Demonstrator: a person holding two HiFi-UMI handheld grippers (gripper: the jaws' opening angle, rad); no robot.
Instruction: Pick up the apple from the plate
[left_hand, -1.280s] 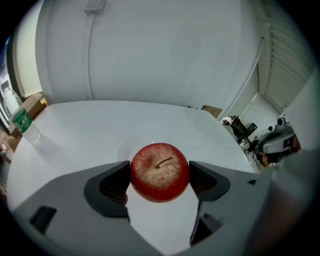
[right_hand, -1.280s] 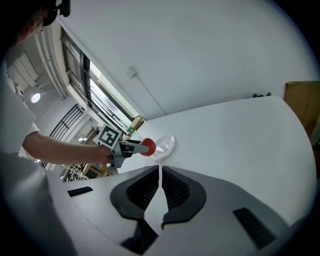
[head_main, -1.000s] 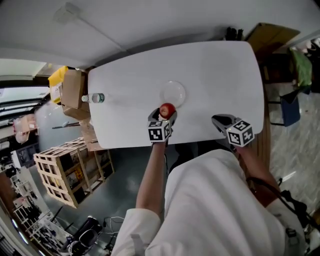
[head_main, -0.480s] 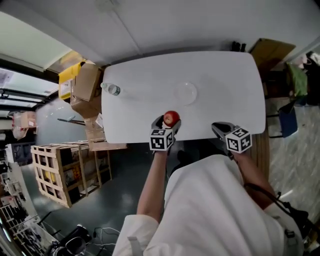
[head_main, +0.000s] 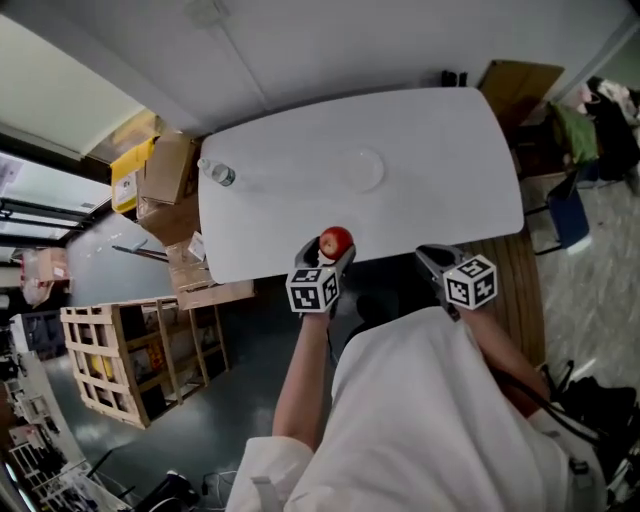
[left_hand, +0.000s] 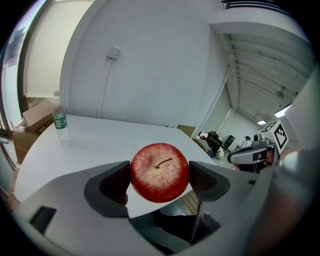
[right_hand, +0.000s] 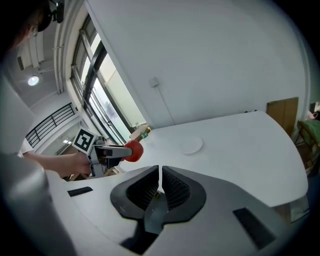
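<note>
The left gripper (head_main: 333, 250) clasps the apple (head_main: 336, 240), which has been drawn from beside the plate (head_main: 361, 170) to well clear of it, so the pick-up looks done; the right gripper (right_hand: 159, 187) is clenched, empty

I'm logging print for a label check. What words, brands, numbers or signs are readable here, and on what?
Nothing can be read in any view.
Bottle: green label, print too small to read.
Left marker cube, right marker cube: black square patterns, no letters.
Cardboard boxes: no legible print.
Apple: no sticker visible.
</note>
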